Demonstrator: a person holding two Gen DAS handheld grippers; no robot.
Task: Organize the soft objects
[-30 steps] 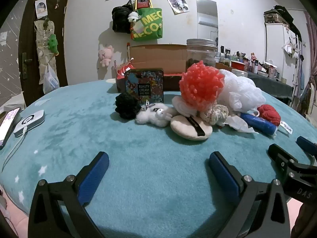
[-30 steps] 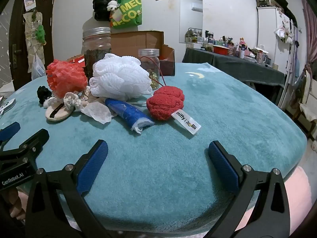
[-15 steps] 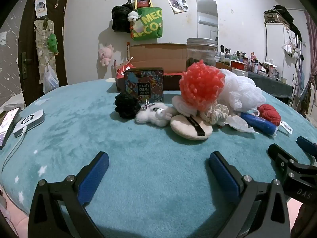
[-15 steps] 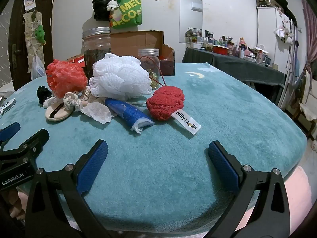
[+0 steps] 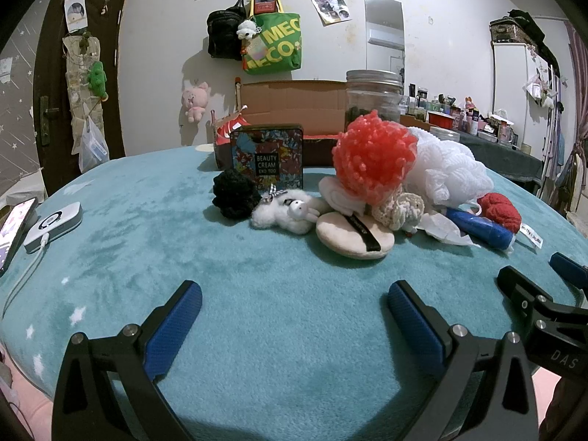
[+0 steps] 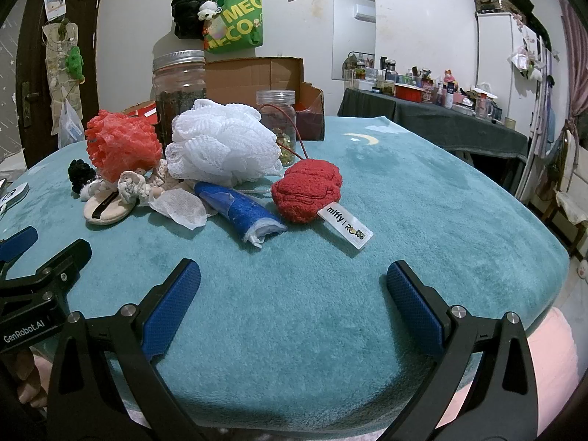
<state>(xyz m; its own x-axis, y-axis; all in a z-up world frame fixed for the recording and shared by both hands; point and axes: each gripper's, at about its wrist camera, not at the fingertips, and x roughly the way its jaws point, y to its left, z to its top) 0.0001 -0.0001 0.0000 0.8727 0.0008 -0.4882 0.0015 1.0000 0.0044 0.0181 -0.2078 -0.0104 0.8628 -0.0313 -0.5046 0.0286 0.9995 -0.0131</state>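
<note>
I see almost no change over the last second: in the left wrist view the pile with the red mesh puff (image 5: 375, 156) and the black pom-pom (image 5: 235, 198) sits a hair further left than before, a very slight drift of my left claw (image 5: 294, 316); in the right wrist view I can find no difference at all

The setting is a lived-in room of a home, serving as bedroom and storage space. A teal plush blanket (image 6: 422, 198) with moon and star motifs is covering the bench, while a green tote bag (image 5: 273, 46), a black backpack (image 5: 222, 36) and photos (image 5: 329, 5) are hanging on the white wall. A dark wooden door (image 5: 55, 84) is standing at the left, and a side table (image 6: 433, 117) crowded with cosmetics and a white refrigerator (image 6: 496, 70) are occupying the right.
</note>
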